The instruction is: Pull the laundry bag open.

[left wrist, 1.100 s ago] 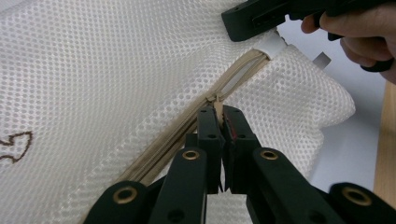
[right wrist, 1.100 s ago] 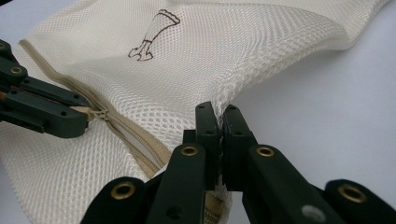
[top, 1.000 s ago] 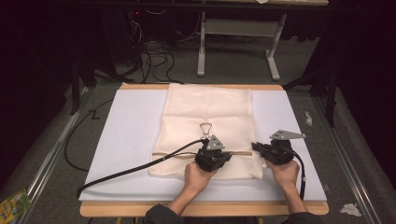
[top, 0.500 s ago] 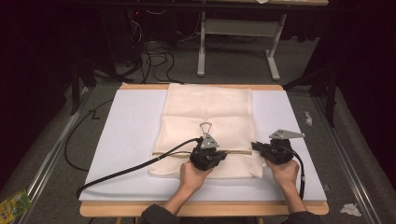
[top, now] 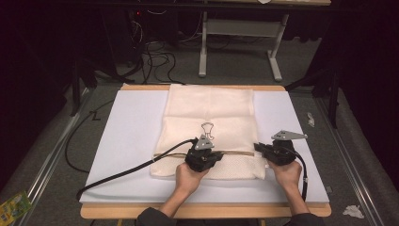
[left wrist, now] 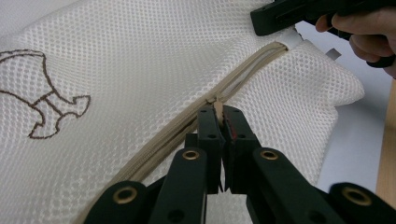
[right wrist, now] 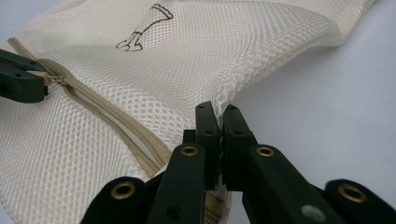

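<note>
A cream mesh bag [top: 209, 113] with a brown stitched motif lies flat on the white board [top: 131, 141]. A beige zipper [top: 237, 152] runs across its near part. My left gripper [top: 220, 155] sits on that zipper, jaws shut on the zipper pull [left wrist: 217, 106], in the left gripper view [left wrist: 218, 114]. My right gripper [top: 257, 148] is at the bag's right edge, shut on the mesh corner [right wrist: 224, 95] by the zipper's end [right wrist: 219, 114]. Each gripper view shows the other gripper farther off: the right gripper [left wrist: 280, 18], the left gripper [right wrist: 21, 79].
The board rests on a wooden table [top: 202, 212]. A black cable [top: 127, 169] trails left from the left gripper across the board. Desk legs [top: 275, 61] and cables lie on the floor beyond. Paper scraps [top: 353, 211] lie on the floor at right.
My left gripper has slid a little to the left along the zipper, away from the right gripper. The right gripper has held still.
</note>
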